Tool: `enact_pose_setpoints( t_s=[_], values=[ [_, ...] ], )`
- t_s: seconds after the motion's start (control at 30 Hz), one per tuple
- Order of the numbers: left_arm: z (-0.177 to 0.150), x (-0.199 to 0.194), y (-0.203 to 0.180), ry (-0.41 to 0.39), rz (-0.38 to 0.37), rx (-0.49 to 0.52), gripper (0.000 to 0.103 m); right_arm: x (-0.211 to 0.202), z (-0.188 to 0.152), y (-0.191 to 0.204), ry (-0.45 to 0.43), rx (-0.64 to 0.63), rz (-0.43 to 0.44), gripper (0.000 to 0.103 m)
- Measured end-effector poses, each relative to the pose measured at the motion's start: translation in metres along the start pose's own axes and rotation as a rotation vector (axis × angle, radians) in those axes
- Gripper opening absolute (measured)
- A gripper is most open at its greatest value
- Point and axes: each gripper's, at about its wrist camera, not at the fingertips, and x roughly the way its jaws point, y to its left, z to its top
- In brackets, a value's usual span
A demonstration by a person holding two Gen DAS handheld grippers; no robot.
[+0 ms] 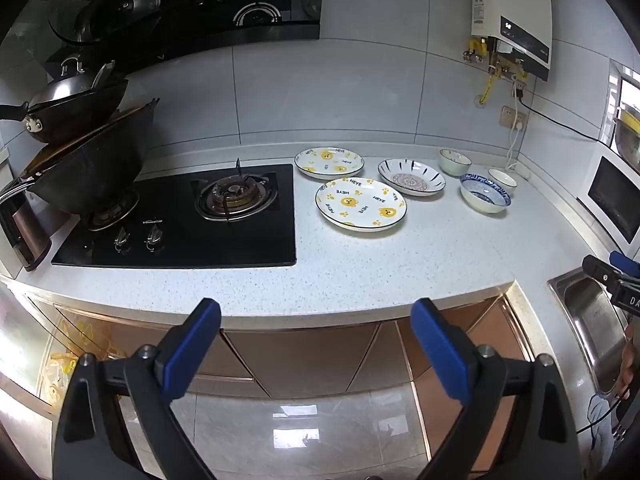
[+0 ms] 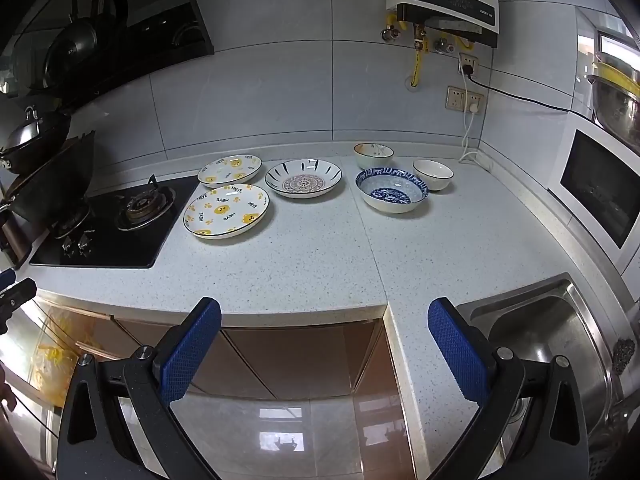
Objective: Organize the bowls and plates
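On the speckled white stone surface [image 2: 320,264], two white round plates with yellow bear prints [image 2: 226,211] [image 2: 230,169] lie beside the black glass gas hob [image 2: 112,228], with a white plate with black dashes and a patterned centre [image 2: 303,178] just right of them. Further right sit a blue-and-white patterned ceramic bowl [image 2: 392,191], a small plain white bowl [image 2: 433,174] and a pale bowl near the wall [image 2: 373,155]. The left gripper [image 1: 316,328] and right gripper [image 2: 324,328] hover in front of the surface's edge, jaws wide apart and empty, well short of the dishes.
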Motion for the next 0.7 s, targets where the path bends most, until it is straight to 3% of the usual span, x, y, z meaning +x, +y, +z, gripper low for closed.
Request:
enact_pose_setpoints(
  t_s=[0.7],
  values=[
    [0.0024,-0.0098,0.0063,-0.013,-0.012,-0.009,0.097,-0.0087,-0.0002,0.0017,-0.021,0.005,-0.002,0.102]
  ],
)
